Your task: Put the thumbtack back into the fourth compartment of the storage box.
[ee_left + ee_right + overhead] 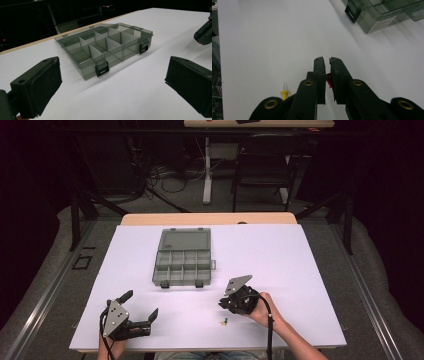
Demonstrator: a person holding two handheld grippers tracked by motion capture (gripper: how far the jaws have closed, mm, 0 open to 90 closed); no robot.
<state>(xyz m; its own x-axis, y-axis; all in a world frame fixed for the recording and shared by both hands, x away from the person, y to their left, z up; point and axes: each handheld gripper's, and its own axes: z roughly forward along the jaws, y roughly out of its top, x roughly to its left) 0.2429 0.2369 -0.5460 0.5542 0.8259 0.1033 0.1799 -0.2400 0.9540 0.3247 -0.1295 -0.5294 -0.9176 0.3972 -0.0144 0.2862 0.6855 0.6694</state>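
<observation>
Claws differ: your right claw (326,62) at lower centre pinches a red pushpin (328,80), while your left claw (140,306), lower left, gapes wide and empty. A yellow pushpin (284,93) lies on the counter (262,37) just beside the right claw.

Dark room around me. My desk (280,250) carries a white sheet; bare wood shows along its far edge. Grey floor (175,195) beyond, cables (160,175) tangled there, a black chair (262,167), a second table's white leg (206,170).
</observation>
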